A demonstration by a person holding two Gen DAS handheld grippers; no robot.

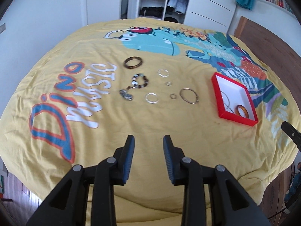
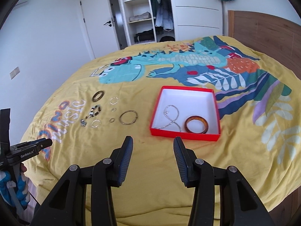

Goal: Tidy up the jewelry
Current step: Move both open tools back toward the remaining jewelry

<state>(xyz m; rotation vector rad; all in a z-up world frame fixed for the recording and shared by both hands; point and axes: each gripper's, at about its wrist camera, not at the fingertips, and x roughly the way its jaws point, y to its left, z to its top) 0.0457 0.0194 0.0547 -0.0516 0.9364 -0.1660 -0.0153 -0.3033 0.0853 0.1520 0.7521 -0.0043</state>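
Jewelry lies on a yellow dinosaur-print bed cover (image 2: 207,169): a dark bangle (image 1: 133,62), beaded bracelet (image 1: 140,80) and several rings (image 1: 151,98) left of a red box (image 2: 185,111), which holds a silver chain (image 2: 172,117) and amber bangle (image 2: 196,126). Left gripper (image 1: 148,143) and right gripper (image 2: 153,145) hover with fingers released, empty.

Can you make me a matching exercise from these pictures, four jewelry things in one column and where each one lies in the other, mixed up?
1. amber bangle
2. dark brown bangle
3. silver chain
4. thin metal hoop

A. on the bedspread, nearest the red box
B. in the box, left part
C. in the box, right near corner
D. on the bedspread, farthest back

Pairs: 1-C, 2-D, 3-B, 4-A
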